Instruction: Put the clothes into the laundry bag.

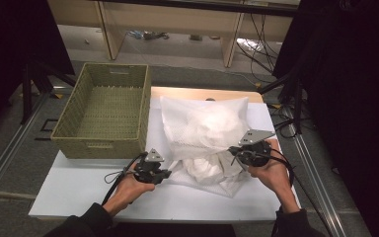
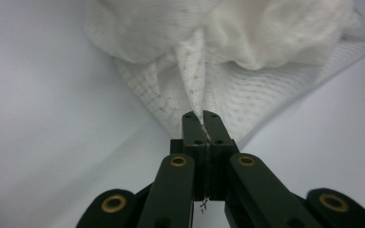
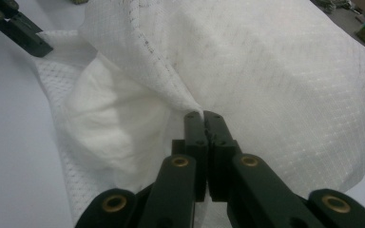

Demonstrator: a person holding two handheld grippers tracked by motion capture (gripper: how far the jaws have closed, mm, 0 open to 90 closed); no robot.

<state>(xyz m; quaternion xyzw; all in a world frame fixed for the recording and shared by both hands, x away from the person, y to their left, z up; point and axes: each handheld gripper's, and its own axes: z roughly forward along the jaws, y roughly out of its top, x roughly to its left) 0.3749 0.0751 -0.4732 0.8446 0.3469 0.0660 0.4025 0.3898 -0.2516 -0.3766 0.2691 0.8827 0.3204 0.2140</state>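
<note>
— Where's the mesh bag (image 1: 205,140) sitting?

— On the white desk (image 1: 79,192), right of the middle, just beside the woven basket (image 1: 103,111), which stands at the far left corner. The bag is stuffed with something white and soft (image 1: 212,126).

— Which way does it run?

— Its long axis goes near to far. The plump, closed end lies at the far side; the loose mouth points toward the person at the near edge, with more white filling bulging out there.

— And the left gripper (image 1: 152,170)?

— It's at the near left corner of the bag. In the left gripper view the jaws are pressed together on a thin ridge of the mesh (image 2: 195,80), which rises in a pinched fold straight up from the tips.

— The right gripper (image 1: 250,150)?

— At the near right side of the bag's mouth. In the right gripper view its jaws are closed too, nipping the stitched hem of the mesh (image 3: 171,85) where it folds down to the tips. The other gripper (image 3: 21,31) shows at that view's top left corner, at the mesh edge.

— Is the bag lifted?

— From above it lies on the desk; I can't tell whether the pinched edges are raised.
</note>
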